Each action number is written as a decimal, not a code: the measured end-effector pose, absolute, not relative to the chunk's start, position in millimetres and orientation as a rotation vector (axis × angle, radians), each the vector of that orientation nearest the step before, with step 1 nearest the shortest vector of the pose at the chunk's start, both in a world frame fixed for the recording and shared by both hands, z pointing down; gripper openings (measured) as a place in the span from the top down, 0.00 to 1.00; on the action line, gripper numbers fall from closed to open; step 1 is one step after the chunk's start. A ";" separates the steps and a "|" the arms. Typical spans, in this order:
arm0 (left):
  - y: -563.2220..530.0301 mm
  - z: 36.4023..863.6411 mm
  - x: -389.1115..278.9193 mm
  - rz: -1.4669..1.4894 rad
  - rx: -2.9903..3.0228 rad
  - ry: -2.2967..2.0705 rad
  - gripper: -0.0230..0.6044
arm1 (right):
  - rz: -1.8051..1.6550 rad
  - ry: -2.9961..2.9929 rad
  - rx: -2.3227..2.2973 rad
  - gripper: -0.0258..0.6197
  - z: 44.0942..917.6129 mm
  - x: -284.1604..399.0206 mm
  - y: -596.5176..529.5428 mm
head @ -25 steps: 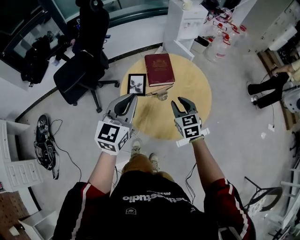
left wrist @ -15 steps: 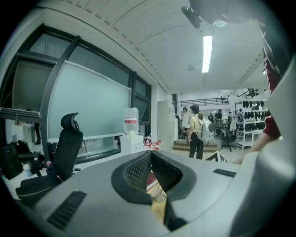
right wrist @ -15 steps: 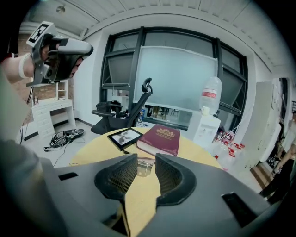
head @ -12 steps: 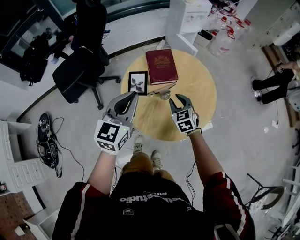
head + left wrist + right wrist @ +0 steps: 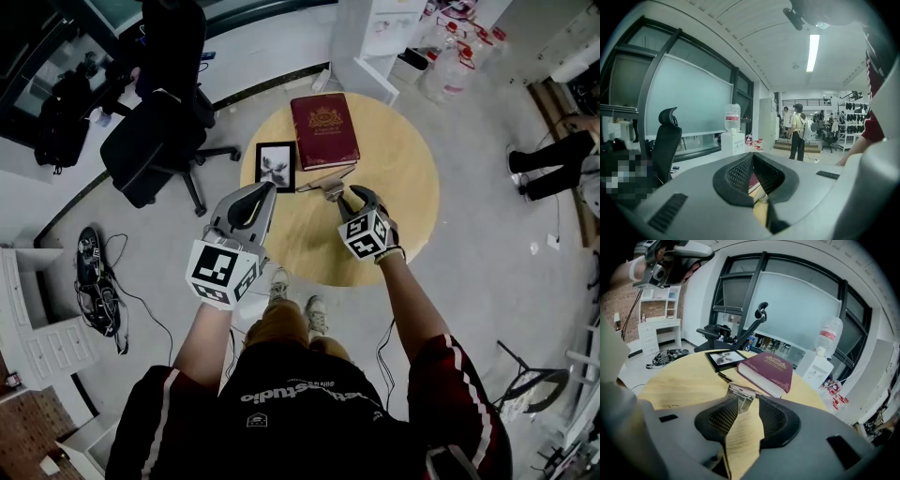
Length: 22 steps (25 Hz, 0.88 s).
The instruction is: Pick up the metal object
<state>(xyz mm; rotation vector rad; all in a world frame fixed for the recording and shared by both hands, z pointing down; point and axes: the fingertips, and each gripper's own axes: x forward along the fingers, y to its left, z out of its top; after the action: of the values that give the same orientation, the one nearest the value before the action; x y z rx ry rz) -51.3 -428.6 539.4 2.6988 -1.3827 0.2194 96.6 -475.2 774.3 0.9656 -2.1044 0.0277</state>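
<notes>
Now my right gripper [image 5: 349, 197] sits over the middle of the round wooden table [image 5: 403, 187], and its jaws are opening. In the right gripper view [image 5: 751, 399] the metal object [image 5: 740, 394] stands just at the jaw tips, partly in the gap between them, and I see neither pad pressing on it. It lies on the tabletop with its thin dark end pointing toward the picture frame [image 5: 724, 358]. From the head view the metal object [image 5: 325, 186] shows just ahead of the jaws, near the front edge of the red book [image 5: 324, 131].

A second ago this gripper was nearer to me, well short of the object with bare wood between them. It has since pushed forward until its tips reach the piece. The object, the book and the picture frame [image 5: 276, 167] lie where they did on the table.

My left gripper [image 5: 251, 202] has barely shifted. It hangs at the table's left edge, just beside the frame, and the left gripper view [image 5: 752, 157] shows its jaw tips meeting with nothing caught in them.

Beyond the table, the black office chair [image 5: 150, 150] stands on the grey floor to the left.
</notes>
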 end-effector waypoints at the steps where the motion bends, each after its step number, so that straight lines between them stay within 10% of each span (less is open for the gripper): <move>1: -430.6 541.6 -52.8 0.224 2.695 -1.381 0.94 | 0.010 -2.100 0.953 0.73 776.9 95.4 -477.4; 22: -440.8 561.1 -75.8 0.254 2.628 -1.403 0.94 | -0.319 -2.041 0.726 0.73 802.1 66.7 -496.3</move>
<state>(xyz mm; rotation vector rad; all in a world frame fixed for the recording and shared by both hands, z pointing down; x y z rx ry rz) -75.8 -440.8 561.1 2.6283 -1.4033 0.2540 66.7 -496.3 802.1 0.7260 -2.0407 -0.3189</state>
